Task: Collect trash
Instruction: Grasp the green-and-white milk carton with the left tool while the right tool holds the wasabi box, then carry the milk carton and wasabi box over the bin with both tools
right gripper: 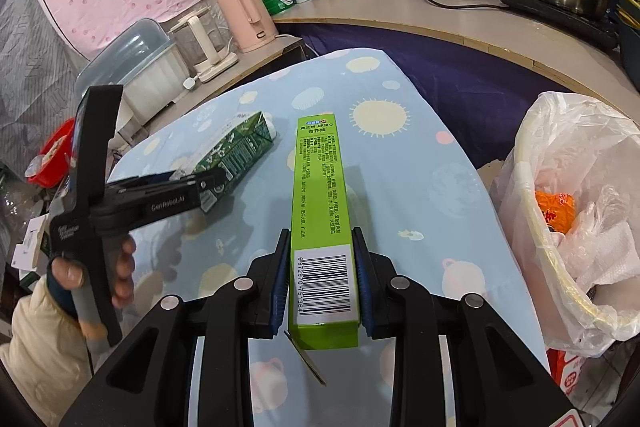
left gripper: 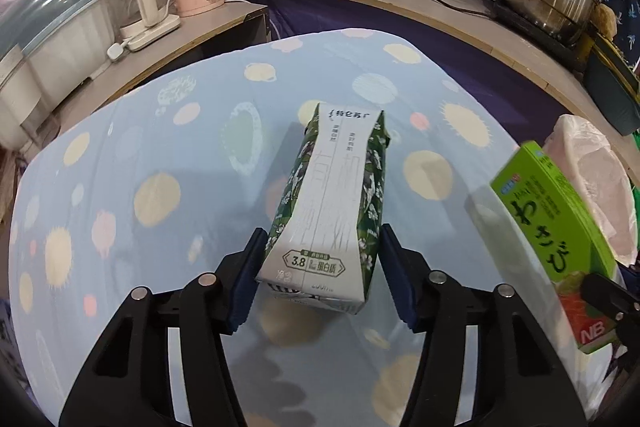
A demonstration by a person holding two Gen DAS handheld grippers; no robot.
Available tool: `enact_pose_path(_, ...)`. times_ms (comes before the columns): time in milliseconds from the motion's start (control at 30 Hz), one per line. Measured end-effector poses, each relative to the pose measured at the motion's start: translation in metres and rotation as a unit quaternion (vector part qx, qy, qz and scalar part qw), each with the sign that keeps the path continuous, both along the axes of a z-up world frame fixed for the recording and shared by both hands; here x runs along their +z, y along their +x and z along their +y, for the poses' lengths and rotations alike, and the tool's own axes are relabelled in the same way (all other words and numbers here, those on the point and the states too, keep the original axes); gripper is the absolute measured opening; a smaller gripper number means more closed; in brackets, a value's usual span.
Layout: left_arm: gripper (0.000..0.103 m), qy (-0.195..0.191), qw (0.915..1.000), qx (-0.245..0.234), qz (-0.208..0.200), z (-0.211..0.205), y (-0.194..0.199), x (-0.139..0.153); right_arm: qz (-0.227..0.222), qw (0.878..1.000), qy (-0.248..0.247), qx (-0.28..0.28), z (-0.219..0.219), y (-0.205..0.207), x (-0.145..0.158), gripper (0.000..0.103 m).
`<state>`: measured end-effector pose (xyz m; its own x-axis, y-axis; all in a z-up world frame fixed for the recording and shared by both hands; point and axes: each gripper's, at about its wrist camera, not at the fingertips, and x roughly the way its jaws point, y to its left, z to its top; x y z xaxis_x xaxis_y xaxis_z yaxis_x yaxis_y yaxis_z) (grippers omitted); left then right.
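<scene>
The table (left gripper: 120,155), under a pale blue cloth printed with suns and dots, fills the ground beneath both sets of fingers. Off its edge, to the outer side of the right gripper (right gripper: 322,281), stands the trash bin (right gripper: 536,227) lined with a white plastic bag, already holding an orange wrapper and crumpled paper.

The milk carton (left gripper: 332,195) lies on its side on the cloth, its base between the 2 fingers of the left gripper (left gripper: 322,263) and its gabled top pointing away from them. Those fingers are half spread around it: the left pad sits against or just at the carton's side, while a thin gap shows at the right pad, so it does not look gripped yet.

The green box (right gripper: 320,211) is pinched near its barcode end by the right gripper's 2 fingers, pads pressed on both long sides, the rest reaching far forward past the fingertips.

Risks, as I judge them: the carton is caught only at its base, so a lift could let the long end droop and slip out, or a hard squeeze could crush it and push out leftover milk. The green box, held at 1 end, could swing and clip the bin's rim or the bag instead of dropping inside.
</scene>
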<state>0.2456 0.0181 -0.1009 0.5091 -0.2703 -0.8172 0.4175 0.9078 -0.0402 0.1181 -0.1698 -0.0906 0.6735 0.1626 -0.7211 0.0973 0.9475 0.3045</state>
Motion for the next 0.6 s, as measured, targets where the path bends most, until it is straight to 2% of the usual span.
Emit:
enact_pose_path(67, 0.049, -0.007, 0.9999, 0.007, 0.005, -0.003, -0.016, 0.004, -0.003, 1.000, 0.001, -0.001, -0.001, -0.006, 0.003, 0.028)
enact_pose_path(433, 0.048, -0.006, 0.9979, 0.052, 0.038, -0.011, -0.111, 0.013, -0.006, 1.000, 0.010, 0.000, -0.005, -0.047, 0.006, 0.028)
enact_pose_path(600, 0.048, -0.010, 0.9967, 0.065, 0.049, -0.011, -0.141, 0.018, -0.006, 1.000, 0.012, 0.006, -0.004, -0.067, 0.007, 0.028)
